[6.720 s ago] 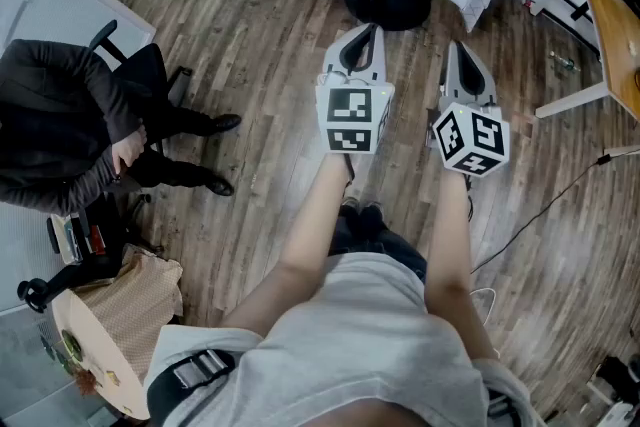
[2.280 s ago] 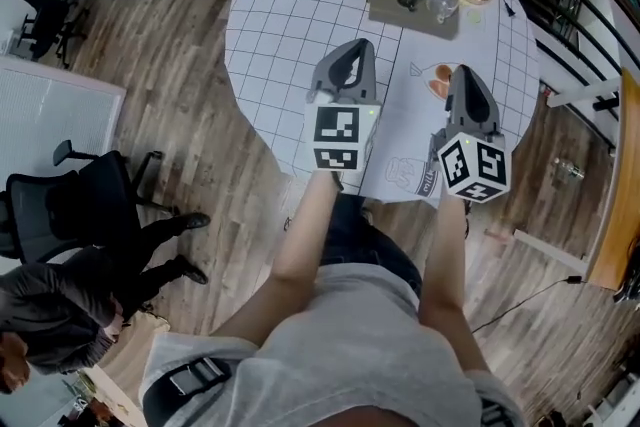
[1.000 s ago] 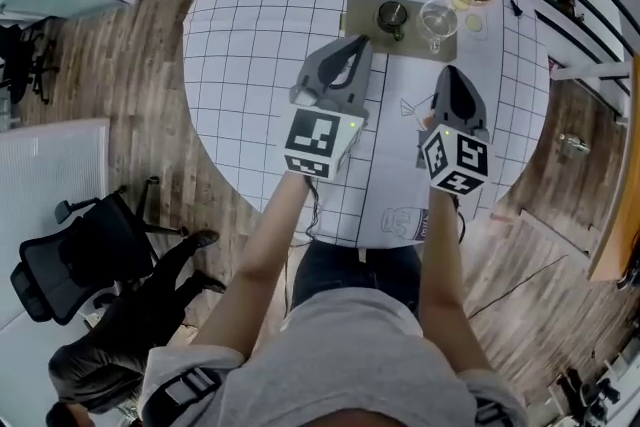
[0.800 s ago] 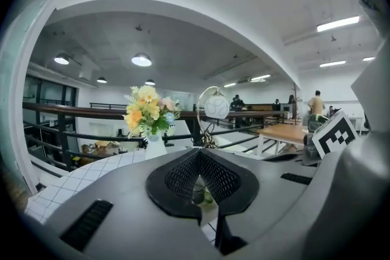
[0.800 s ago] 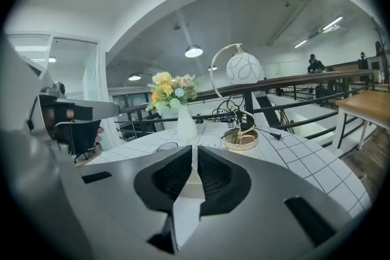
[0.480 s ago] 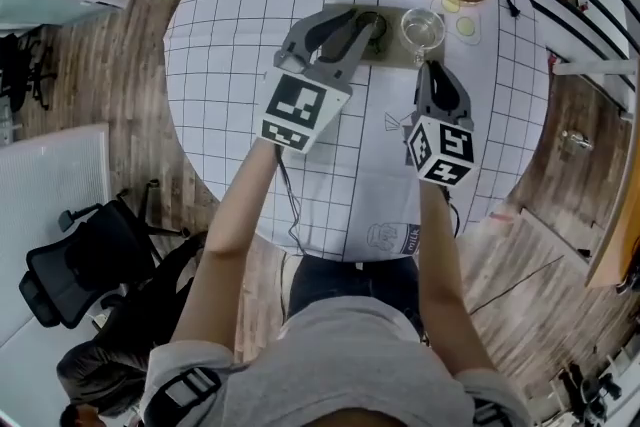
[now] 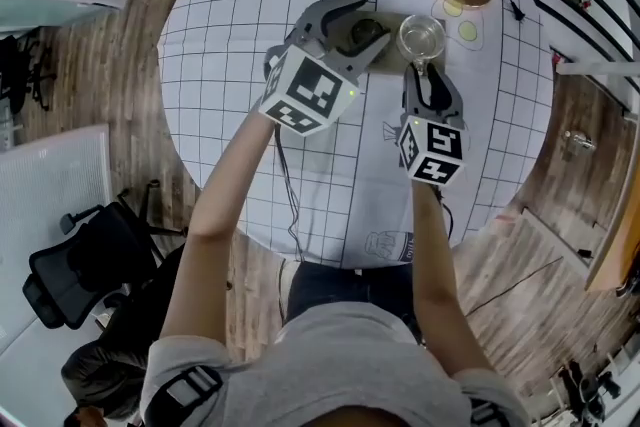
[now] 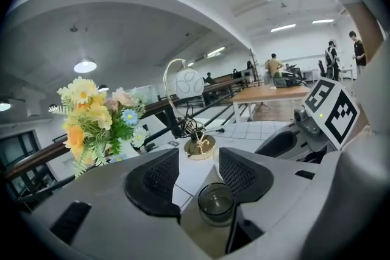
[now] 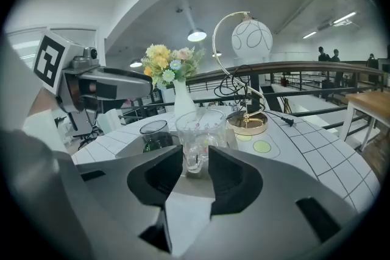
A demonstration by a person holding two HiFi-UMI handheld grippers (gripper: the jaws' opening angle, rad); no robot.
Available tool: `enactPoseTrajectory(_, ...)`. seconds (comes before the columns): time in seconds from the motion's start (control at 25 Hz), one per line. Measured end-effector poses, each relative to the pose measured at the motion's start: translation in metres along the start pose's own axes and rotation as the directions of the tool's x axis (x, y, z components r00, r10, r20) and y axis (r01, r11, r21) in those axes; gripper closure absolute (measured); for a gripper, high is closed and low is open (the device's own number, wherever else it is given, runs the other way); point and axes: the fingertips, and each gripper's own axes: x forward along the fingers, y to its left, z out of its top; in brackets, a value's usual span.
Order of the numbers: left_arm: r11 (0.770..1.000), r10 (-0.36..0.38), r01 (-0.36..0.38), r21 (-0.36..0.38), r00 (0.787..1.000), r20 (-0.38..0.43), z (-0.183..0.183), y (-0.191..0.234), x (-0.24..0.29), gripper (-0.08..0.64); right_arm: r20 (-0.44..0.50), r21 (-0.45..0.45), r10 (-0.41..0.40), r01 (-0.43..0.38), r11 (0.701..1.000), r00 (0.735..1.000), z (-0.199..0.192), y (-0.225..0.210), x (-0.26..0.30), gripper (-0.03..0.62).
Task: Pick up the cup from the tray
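Between the left claw's [image 8: 198, 172] jaws, which have just been opening and now stand apart, sits a dark cup [image 8: 216, 203]. It is low in the gap and close against the right-hand pad; whether that pad touches it I cannot tell, but nothing clamps it. The right claw [image 9: 195, 170] is also spread and holds nothing, and a clear glass cup [image 9: 200, 131] stands just ahead of its gap, in line with it. Both cups are upright, side by side on a tan tray [image 7: 392, 55], which lies on the round surface [image 7: 240, 65] under a grid-patterned cloth. Beyond the tray are a vase of flowers [image 8: 97, 122] and a gold-based lamp [image 9: 247, 122].

As I judge it, the approach is done and the grasp is not: neither cup has left the tray. Closing on a cup and lifting it clear remain.
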Motion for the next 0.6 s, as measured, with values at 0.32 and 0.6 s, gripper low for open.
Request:
enactPoseTrajectory(0.32,0.995,-0.056,0.06,0.08,0.997,-0.05,-0.008,-0.014,0.021,0.347,-0.016,-0.016,-0.042,0.042,0.999,0.999,-0.009,-0.002,0.007,0.529)
enactPoseTrajectory(0.6,0.969,-0.15,0.168,0.182,0.983,-0.108,-0.018,-0.038,0.033,0.303,0.004,-0.106,0.008,-0.008,0.994,1.0,-0.009,-0.014,0.0,0.54)
